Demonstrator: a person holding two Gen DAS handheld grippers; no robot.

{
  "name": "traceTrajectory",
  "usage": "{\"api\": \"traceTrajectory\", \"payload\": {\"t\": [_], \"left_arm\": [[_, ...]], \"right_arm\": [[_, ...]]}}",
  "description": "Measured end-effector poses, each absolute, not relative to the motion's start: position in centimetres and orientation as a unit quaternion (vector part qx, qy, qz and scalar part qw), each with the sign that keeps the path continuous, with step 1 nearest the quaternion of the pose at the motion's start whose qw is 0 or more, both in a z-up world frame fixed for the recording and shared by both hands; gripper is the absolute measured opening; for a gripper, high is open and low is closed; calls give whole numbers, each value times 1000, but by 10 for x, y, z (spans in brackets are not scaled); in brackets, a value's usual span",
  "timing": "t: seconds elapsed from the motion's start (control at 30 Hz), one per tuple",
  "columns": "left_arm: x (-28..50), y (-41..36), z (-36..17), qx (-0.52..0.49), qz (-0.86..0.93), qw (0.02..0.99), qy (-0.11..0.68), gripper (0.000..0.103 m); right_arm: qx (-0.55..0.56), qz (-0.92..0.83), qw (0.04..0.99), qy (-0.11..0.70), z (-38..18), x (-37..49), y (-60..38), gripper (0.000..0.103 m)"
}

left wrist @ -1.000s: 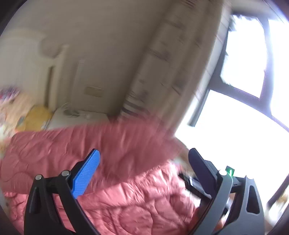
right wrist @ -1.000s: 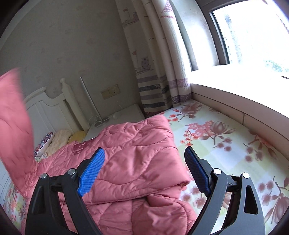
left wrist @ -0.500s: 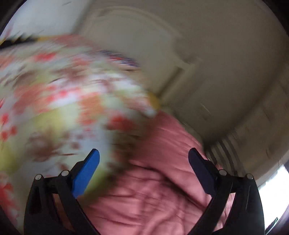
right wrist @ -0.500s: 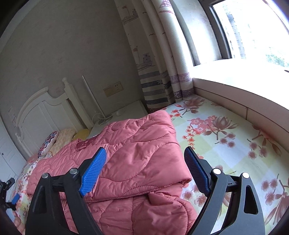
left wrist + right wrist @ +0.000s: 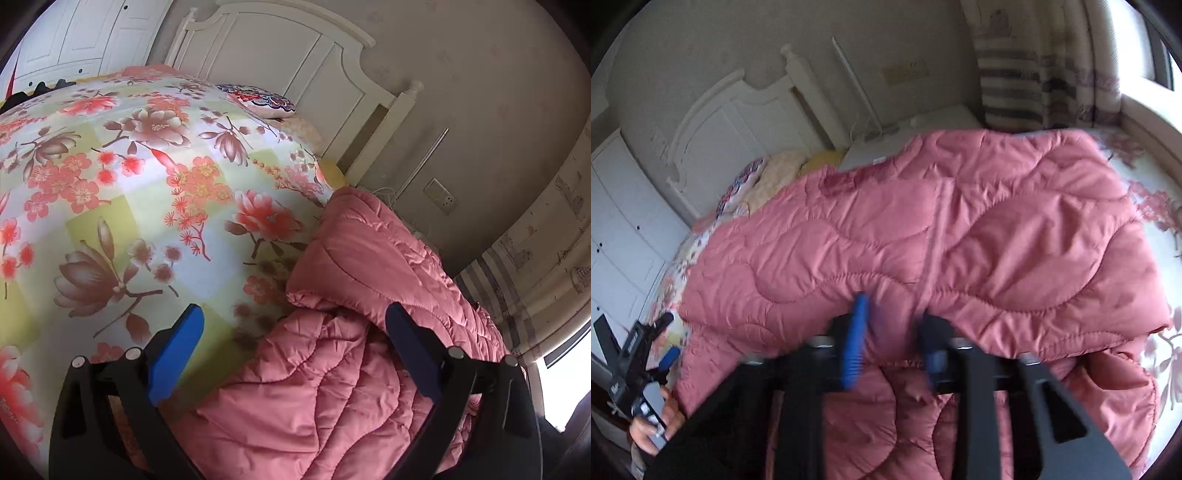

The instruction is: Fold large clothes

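Note:
A pink quilted coat (image 5: 369, 266) lies folded over itself on the flowered bedspread (image 5: 129, 184). My left gripper (image 5: 295, 343) is open, its blue pads hovering over the coat's near left edge where it meets the bedspread, with nothing pinched. In the right wrist view the coat (image 5: 886, 229) fills the middle. My right gripper (image 5: 892, 343) is closing on the front fold of the upper layer, with pink fabric bunched between its blurred pads. The left gripper (image 5: 661, 350) also shows at the far left, held by a hand (image 5: 646, 432).
A white headboard (image 5: 295, 48) and a patterned pillow (image 5: 262, 99) are at the bed's head. A white nightstand (image 5: 905, 136) and a striped curtain (image 5: 1015, 81) stand behind the coat. White wardrobe doors (image 5: 620, 221) line the left side.
The left gripper swung down from facing the window to the bedspread and the coat's left edge. The right gripper pushed forward to the coat's front fold and its jaws came together.

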State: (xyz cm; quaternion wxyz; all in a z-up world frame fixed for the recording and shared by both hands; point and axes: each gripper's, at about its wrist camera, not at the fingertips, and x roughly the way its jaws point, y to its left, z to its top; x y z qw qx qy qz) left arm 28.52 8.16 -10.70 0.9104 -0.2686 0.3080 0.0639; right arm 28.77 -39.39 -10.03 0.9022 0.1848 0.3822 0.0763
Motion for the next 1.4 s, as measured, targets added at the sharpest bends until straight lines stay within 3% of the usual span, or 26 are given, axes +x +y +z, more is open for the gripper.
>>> {"api": "traceTrajectory", "payload": {"t": [0.1, 0.33, 0.43, 0.47, 0.5, 0.53, 0.57, 0.63, 0.7, 0.77, 0.93, 1.07, 1.2, 1.27, 1.4], "left_arm": [[286, 82, -110, -271, 67, 905, 321, 99], [281, 83, -114, -276, 66, 900, 331, 100], [284, 82, -115, -273, 70, 899, 336, 100], [284, 82, -115, -271, 70, 899, 337, 100], [284, 82, -115, -270, 70, 899, 337, 100], [284, 81, -115, -269, 71, 900, 336, 100], [283, 81, -114, -267, 71, 901, 335, 100], [282, 80, -113, -265, 72, 902, 332, 100], [280, 80, -111, -264, 75, 904, 327, 100], [279, 79, -102, -254, 71, 907, 328, 100], [277, 48, -49, -188, -42, 943, 271, 100], [314, 26, -48, -178, -147, 922, 311, 100], [366, 24, -108, -176, -133, 878, 425, 100], [361, 22, -99, -156, -134, 887, 413, 100], [370, 39, -66, -227, -181, 873, 390, 100]], "right_arm": [[185, 52, 918, 347, -85, 272, -401, 13], [151, -35, 899, 410, -112, 273, -415, 13], [121, -72, 918, 370, -86, 260, -409, 21], [108, -69, 926, 356, -76, 260, -400, 31], [88, -57, 933, 343, -66, 261, -388, 66], [66, -40, 938, 337, -60, 263, -373, 86], [50, -25, 942, 330, -57, 264, -363, 96], [-11, 4, 947, 322, -57, 272, -329, 89], [-56, 3, 937, 344, -66, 283, -308, 69], [-57, 5, 924, 379, -87, 294, -305, 61], [-31, -16, 913, 405, -113, 299, -320, 63], [-41, -19, 915, 402, -113, 298, -315, 66], [-25, -11, 915, 403, -114, 298, -320, 67], [-20, -6, 915, 403, -116, 302, -324, 68], [-15, -2, 914, 405, -115, 300, -327, 69]]}}
